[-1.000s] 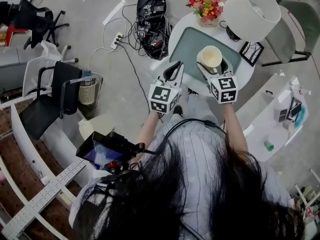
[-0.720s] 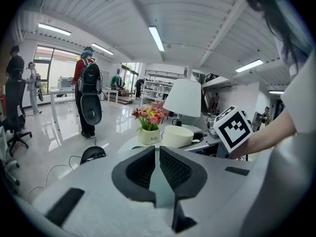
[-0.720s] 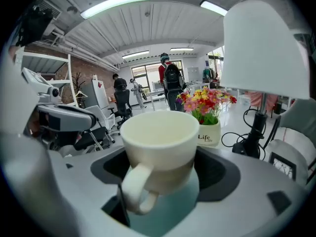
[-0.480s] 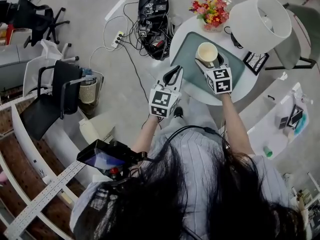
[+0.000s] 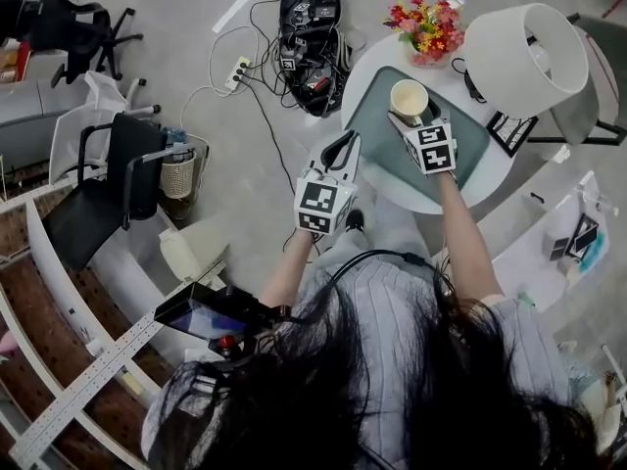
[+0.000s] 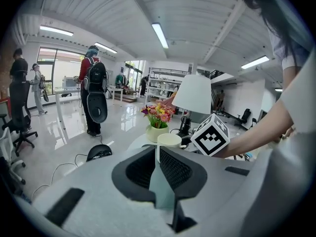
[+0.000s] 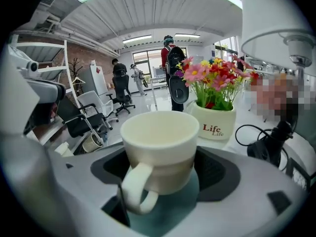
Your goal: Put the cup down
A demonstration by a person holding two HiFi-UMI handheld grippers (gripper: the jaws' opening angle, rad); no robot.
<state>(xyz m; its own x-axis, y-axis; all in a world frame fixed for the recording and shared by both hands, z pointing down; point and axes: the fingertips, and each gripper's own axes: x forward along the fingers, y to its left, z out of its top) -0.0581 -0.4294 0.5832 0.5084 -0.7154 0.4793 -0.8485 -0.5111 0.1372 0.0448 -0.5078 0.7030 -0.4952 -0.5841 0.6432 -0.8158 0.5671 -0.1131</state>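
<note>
– Between the jaws of the right gripper (image 7: 161, 177), what is clamped?
– A glossy cream cup (image 7: 160, 141), empty, handle facing back, held over the teal mat (image 5: 373, 116) on the round bench (image 5: 363, 56). The jaws of the left gripper (image 6: 157, 151) are pressed together, empty.

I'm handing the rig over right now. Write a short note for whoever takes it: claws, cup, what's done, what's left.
Right claw: shut on the cup, which is upright and empty, handle toward the person.
Left claw: shut and empty, beside the table and over the floor.
Cup: over the green mat on the round table, close to the flowers. I can't tell whether its base touches the mat.
Done: the cup is in place over the mat.
Left: lower it until it sits on the mat, open the right claw, and back off without catching the handle.
</note>
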